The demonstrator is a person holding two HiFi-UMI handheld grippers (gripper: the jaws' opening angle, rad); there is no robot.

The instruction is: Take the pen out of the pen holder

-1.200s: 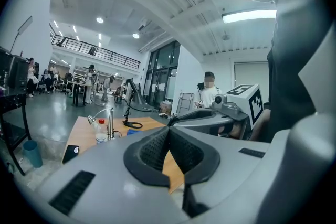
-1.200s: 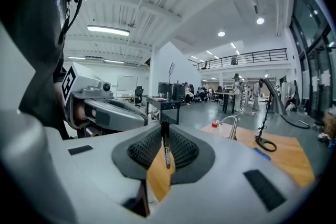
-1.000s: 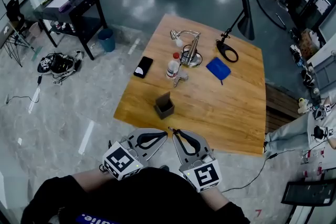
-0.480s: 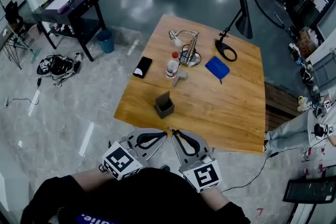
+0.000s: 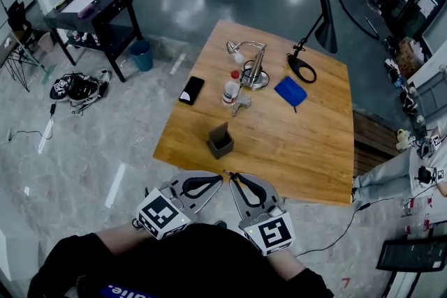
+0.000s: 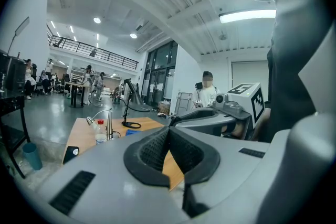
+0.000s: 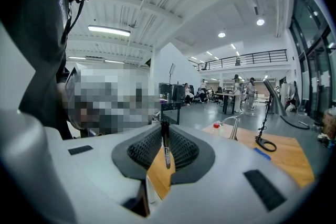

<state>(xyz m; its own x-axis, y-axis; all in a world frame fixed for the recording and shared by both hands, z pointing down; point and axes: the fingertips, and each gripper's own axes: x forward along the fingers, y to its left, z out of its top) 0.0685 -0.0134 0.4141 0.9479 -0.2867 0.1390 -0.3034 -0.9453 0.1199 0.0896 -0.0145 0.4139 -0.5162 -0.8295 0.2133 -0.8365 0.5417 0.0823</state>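
Note:
The dark grey pen holder [image 5: 220,141] stands on the wooden table [image 5: 300,150] close to its front edge, and I cannot see anything inside it. Both grippers hang side by side below that edge, close to my body. My right gripper [image 5: 234,177] [image 7: 164,125] is shut on a thin dark pen [image 7: 166,147], which stands upright between its pads; its tip [image 5: 226,172] pokes out in the head view. My left gripper [image 5: 219,178] [image 6: 169,129] is shut with nothing between its jaws.
Farther back on the table are a black phone [image 5: 191,89], a red-capped bottle [image 5: 230,87], a silver gooseneck lamp [image 5: 253,70], a blue cloth [image 5: 290,91] and a black desk lamp [image 5: 307,52]. A black side table [image 5: 98,10] and blue bin [image 5: 142,52] stand at left.

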